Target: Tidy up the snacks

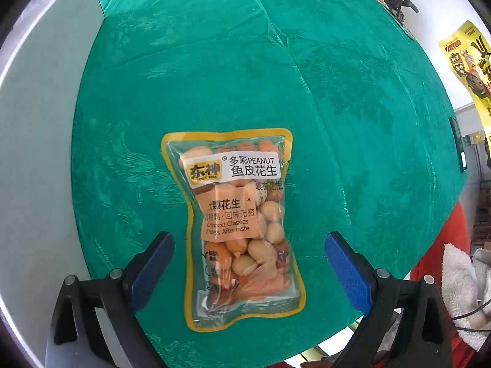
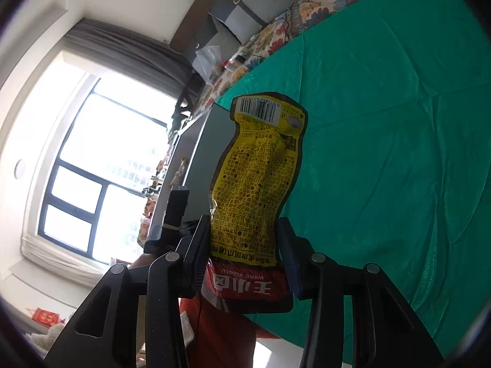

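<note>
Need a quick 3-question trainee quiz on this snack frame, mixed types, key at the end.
1. True or false: the left gripper is shut on the peanut packet.
2. Which gripper holds the yellow snack pouch? A) left B) right C) neither
3. Fill in: the peanut packet lies flat on the ___ cloth.

Key
1. False. The blue pads stand apart on either side of the packet, not touching it.
2. B. The right gripper is clamped on the pouch's lower end, and the pouch stands up off the cloth.
3. Green.
</note>
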`<state>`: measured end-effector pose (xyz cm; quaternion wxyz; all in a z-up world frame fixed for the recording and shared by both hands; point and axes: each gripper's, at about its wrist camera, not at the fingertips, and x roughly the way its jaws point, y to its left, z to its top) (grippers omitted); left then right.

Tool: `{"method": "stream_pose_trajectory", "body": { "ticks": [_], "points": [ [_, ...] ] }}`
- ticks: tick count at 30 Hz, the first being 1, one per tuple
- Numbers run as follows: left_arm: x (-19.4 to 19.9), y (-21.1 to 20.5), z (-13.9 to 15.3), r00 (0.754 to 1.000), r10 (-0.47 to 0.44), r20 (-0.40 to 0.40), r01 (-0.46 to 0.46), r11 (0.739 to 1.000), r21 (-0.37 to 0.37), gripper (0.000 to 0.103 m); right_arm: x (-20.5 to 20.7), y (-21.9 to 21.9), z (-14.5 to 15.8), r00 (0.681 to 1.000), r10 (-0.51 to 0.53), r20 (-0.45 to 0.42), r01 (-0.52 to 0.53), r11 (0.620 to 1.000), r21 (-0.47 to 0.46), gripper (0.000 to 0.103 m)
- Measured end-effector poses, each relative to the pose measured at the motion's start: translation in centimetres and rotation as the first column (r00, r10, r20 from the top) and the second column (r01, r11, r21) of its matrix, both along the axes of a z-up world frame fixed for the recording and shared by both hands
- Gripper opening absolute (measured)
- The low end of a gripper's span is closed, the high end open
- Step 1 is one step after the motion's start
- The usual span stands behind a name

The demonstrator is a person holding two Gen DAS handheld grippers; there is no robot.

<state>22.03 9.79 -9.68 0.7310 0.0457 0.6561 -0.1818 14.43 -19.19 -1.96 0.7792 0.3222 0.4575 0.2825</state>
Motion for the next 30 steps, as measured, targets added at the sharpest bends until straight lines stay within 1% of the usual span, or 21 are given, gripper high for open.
{"method": "stream_pose_trajectory", "body": {
  "ticks": [2, 3, 6, 7, 8, 9, 10, 13, 14, 15, 16, 17, 19, 20, 21, 23, 24, 25, 27, 28, 30],
  "points": [
    [0.2, 0.0, 0.4, 0.999, -0.024, 0.034, 0.022, 0.997, 0.069, 0.097, 0.1, 0.0, 0.0, 1.0, -0.007, 0.001, 0.007, 1.0, 0.012, 0.045],
    [0.2, 0.0, 0.2, 0.999, -0.027, 0.027, 0.025, 0.996, 0.091, 0.097, 0.1, -0.1, -0.1, 1.0, -0.009, 0.0, 0.009, 1.0, 0.014, 0.045],
    [-0.8, -1.2, -1.0, 0.999, -0.022, 0.032, 0.018, 0.993, 0.112, 0.097, -0.2, 0.1, -0.5, 1.0, -0.004, -0.001, 0.004, 1.0, 0.009, 0.045],
    [-1.2, -2.0, -1.4, 0.999, -0.021, 0.048, 0.014, 0.991, 0.136, 0.095, -0.2, 0.3, -0.6, 1.0, -0.002, -0.003, 0.002, 1.0, 0.009, 0.045],
    [-1.6, -2.6, -1.9, 0.998, -0.016, 0.064, 0.005, 0.985, 0.17, 0.083, -0.6, 0.4, -0.7, 1.0, 0.0, -0.005, 0.0, 1.0, 0.005, 0.045],
    [-1.9, -2.8, -1.8, 0.994, 0.004, 0.114, -0.021, 0.988, 0.154, 0.06, -0.6, 0.6, -0.8, 1.0, 0.004, -0.007, -0.004, 1.0, -0.003, 0.045],
    [-1.8, -2.8, -1.7, 0.992, 0.024, 0.127, -0.042, 0.99, 0.137, 0.056, -0.5, 0.9, -0.7, 1.0, 0.01, -0.008, -0.01, 1.0, -0.017, 0.045],
    [-1.2, -1.7, -1.3, 0.984, 0.062, 0.169, -0.078, 0.993, 0.087, 0.055, 0.2, 2.0, -0.1, 0.999, 0.049, -0.004, -0.049, 0.996, -0.076, 0.045],
    [-0.9, -0.9, -0.7, 0.978, 0.099, 0.182, -0.108, 0.994, 0.036, 0.055, 0.5, 2.3, 0.3, 0.998, 0.062, 0.001, -0.062, 0.993, -0.097, 0.045],
    [-0.7, 0.4, 0.3, 0.972, 0.15, 0.182, -0.144, 0.989, -0.045, 0.055, 0.8, 2.7, 0.8, 0.997, 0.076, 0.01, -0.074, 0.991, -0.115, 0.045],
    [-0.4, 1.5, 1.5, 0.962, 0.208, 0.179, -0.185, 0.973, -0.136, 0.055, 1.2, 3.1, 1.5, 0.996, 0.09, 0.023, -0.086, 0.988, -0.127, 0.045],
    [-0.3, 2.8, 2.9, 0.947, 0.264, 0.181, -0.223, 0.95, -0.221, 0.055, 1.6, 3.5, 2.2, 0.994, 0.102, 0.035, -0.097, 0.986, -0.133, 0.045],
    [-0.2, 5.7, 6.7, 0.911, 0.361, 0.199, -0.269, 0.887, -0.375, 0.055, 2.7, 4.9, 4.0, 0.99, 0.128, 0.06, -0.119, 0.984, -0.133, 0.045],
    [-0.3, 7.3, 8.6, 0.89, 0.399, 0.22, -0.282, 0.861, -0.424, 0.055, 3.4, 5.9, 5.0, 0.987, 0.142, 0.075, -0.132, 0.983, -0.129, 0.045],
    [-0.4, 9.0, 10.6, 0.868, 0.432, 0.246, -0.291, 0.843, -0.453, 0.055, 4.1, 7.1, 6.1, 0.983, 0.158, 0.091, -0.146, 0.981, -0.124, 0.045],
    [-0.9, 12.6, 14.0, 0.818, 0.489, 0.303, -0.319, 0.824, -0.469, 0.055, 5.3, 10.7, 8.5, 0.97, 0.205, 0.134, -0.19, 0.975, -0.117, 0.045],
    [-0.9, 14.5, 15.8, 0.792, 0.517, 0.324, -0.343, 0.816, -0.465, 0.055, 5.9, 12.8, 9.6, 0.96, 0.232, 0.155, -0.216, 0.97, -0.114, 0.045],
    [-1.0, 16.6, 16.8, 0.767, 0.542, 0.343, -0.371, 0.811, -0.452, 0.055, 6.5, 15.1, 10.6, 0.95, 0.261, 0.173, -0.245, 0.963, -0.11, 0.045],
    [-1.2, 21.1, 18.6, 0.714, 0.584, 0.387, -0.446, 0.805, -0.391, 0.055, 7.5, 20.1, 11.9, 0.926, 0.32, 0.199, -0.304, 0.947, -0.107, 0.046],
    [-1.4, 23.2, 18.9, 0.69, 0.603, 0.401, -0.487, 0.796, -0.36, 0.056, 8.0, 22.7, 12.3, 0.914, 0.348, 0.207, -0.332, 0.937, -0.112, 0.046],
    [-2.7, 26.9, 19.1, 0.639, 0.646, 0.417, -0.56, 0.763, -0.323, 0.062, 9.0, 27.5, 12.3, 0.894, 0.392, 0.216, -0.373, 0.919, -0.126, 0.047]
  ]
}}
